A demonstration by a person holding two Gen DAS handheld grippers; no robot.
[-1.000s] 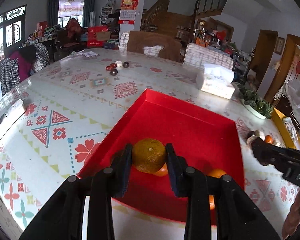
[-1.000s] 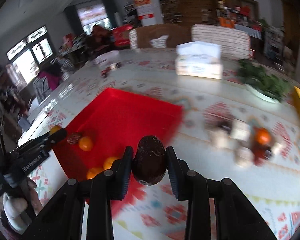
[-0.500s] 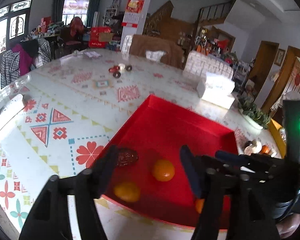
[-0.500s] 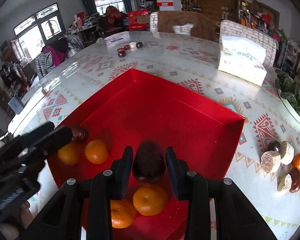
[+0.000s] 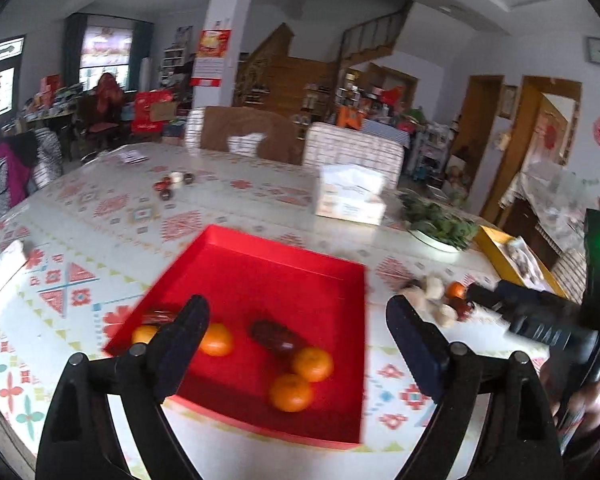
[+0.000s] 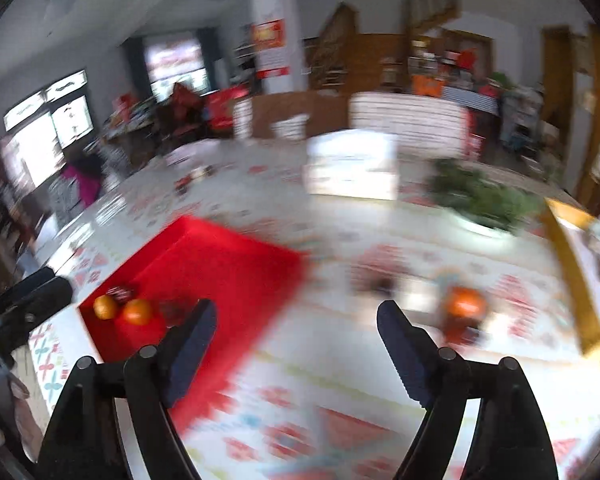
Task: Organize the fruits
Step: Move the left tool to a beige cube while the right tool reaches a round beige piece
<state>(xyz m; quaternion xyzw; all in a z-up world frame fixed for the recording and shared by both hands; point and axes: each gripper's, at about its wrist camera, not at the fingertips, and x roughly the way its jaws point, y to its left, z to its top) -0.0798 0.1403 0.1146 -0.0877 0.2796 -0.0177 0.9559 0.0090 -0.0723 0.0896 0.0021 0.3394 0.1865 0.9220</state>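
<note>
Starting with the big patterned table (image 5: 228, 200), the red tray (image 5: 268, 276) sits on it as the anchor for everything. Inside the tray, toward its near edge, lie four oranges (image 5: 312, 364) and a dark oblong fruit (image 5: 276, 334) with its long axis running diagonally across the tray floor; another small dark fruit hides at the near-left corner. Off the tray's right side, well apart from it, a loose cluster (image 5: 436, 300) waits on the table: pale chunks, dark pieces and one loose orange (image 6: 464, 304).

Both tools are empty now! The left gripper (image 5: 296, 344) hangs above the tray's near edge, jaws opening, nothing between them. The right gripper (image 6: 296, 336) points just past the tray's right edge, jaws also spreading, nothing between them. That loose orange lies ahead and right of it, so the right hand looks nearer for the next pick.
</note>
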